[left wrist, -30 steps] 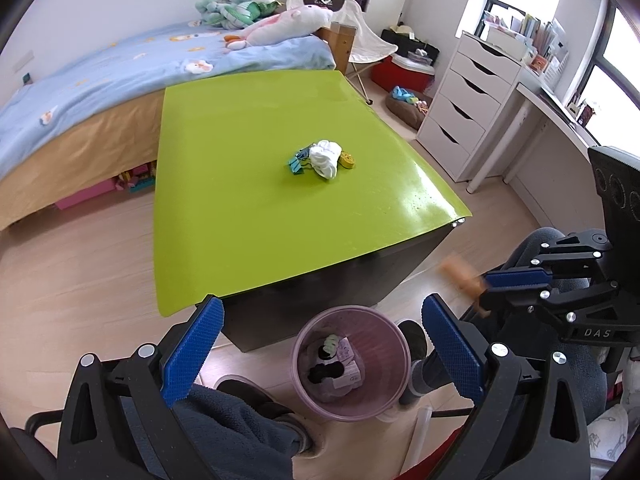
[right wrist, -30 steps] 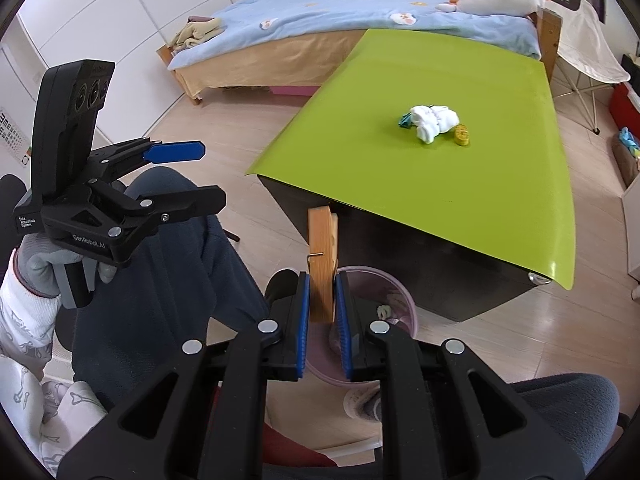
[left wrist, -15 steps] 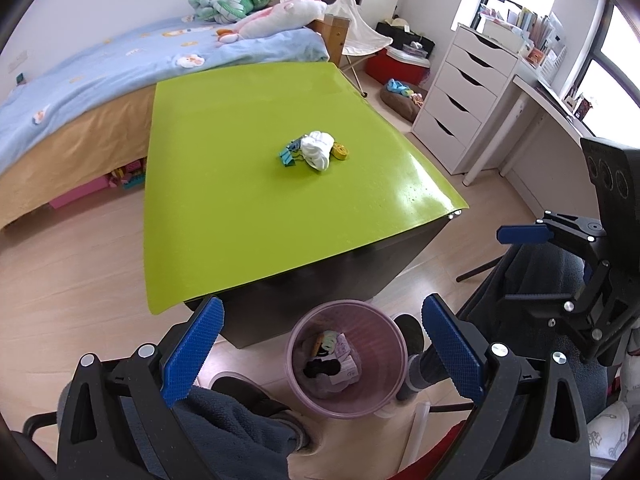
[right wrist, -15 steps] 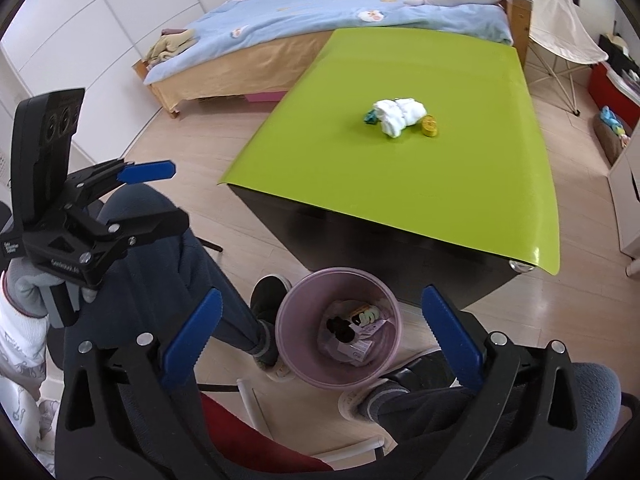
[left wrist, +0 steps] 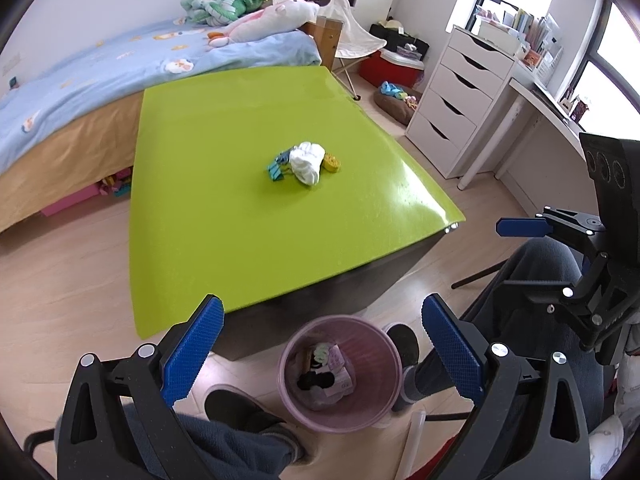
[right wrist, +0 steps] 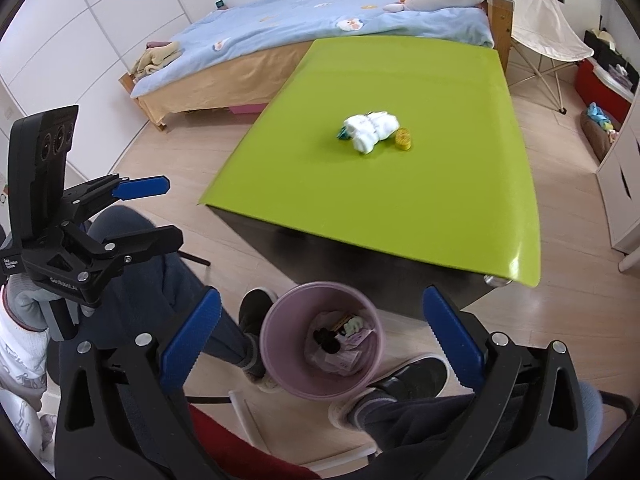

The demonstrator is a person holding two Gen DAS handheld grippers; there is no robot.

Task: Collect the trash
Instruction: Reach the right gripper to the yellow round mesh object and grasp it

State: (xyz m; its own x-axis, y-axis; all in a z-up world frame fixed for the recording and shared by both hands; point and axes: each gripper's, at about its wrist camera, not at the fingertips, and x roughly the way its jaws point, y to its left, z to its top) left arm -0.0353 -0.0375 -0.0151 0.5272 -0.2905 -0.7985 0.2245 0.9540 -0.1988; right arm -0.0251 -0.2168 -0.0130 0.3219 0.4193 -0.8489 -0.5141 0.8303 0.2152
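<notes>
A pink bin stands on the floor at the near edge of the green table, with several scraps inside. My left gripper hangs open above it with nothing between its fingers. My right gripper is also wide open over the bin and holds nothing. On the table's middle lie a crumpled white tissue, a teal scrap and a small yellow piece. Each wrist view shows the other gripper off to the side: the right gripper and the left gripper.
A person's legs and dark shoes flank the bin. A bed with plush toys runs behind the table. White drawers and a desk stand to the right, a folding chair at the back.
My right gripper went from shut on a wooden peg to wide open, and the peg is gone from its fingers. The left gripper stayed open and hardly moved.
</notes>
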